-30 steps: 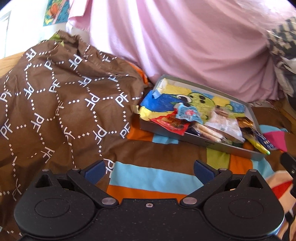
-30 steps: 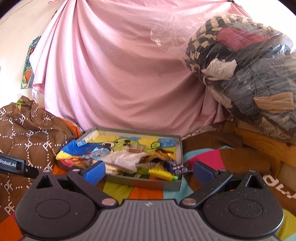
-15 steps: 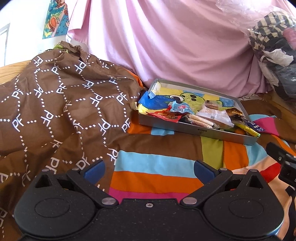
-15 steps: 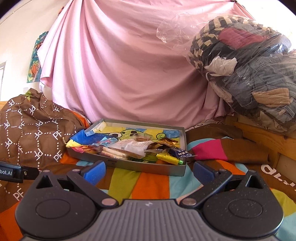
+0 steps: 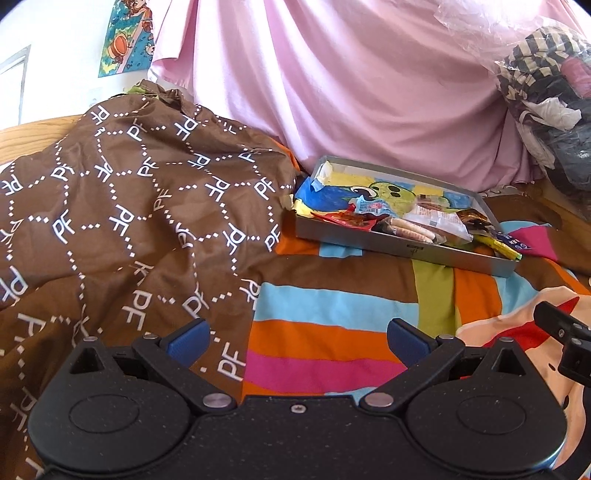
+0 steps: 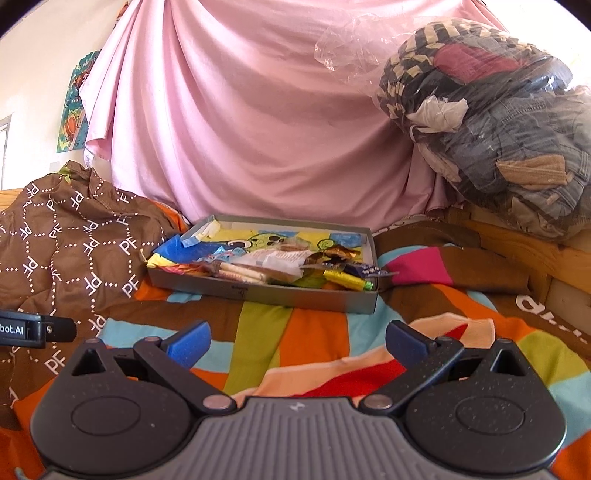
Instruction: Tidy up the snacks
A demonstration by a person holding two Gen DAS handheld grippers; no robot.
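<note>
Left wrist view: the brown patterned cloth (image 5: 122, 221) lies at the bed's left edge, and the grey tray (image 5: 402, 245) of snack packets (image 5: 417, 225) toward the far side looks farther off than before. Both the left gripper (image 5: 297, 341) and right gripper (image 6: 297, 341) gape wide, empty, pulled back.

I take the pink sheet (image 6: 258, 122) as my landmark: it hangs as a draped backdrop across the far side. Left of it, on the white wall, I see a cartoon poster (image 5: 127, 35). Below its left corner a brown cloth printed with white "PF" letters (image 5: 122, 218) lies bunched up. In front of the sheet spreads a bedcover in bright colour blocks (image 6: 306, 332). To the sheet's right, a clear plastic bag stuffed with clothes (image 6: 491, 122) sits on a wooden ledge (image 6: 524, 254).
</note>
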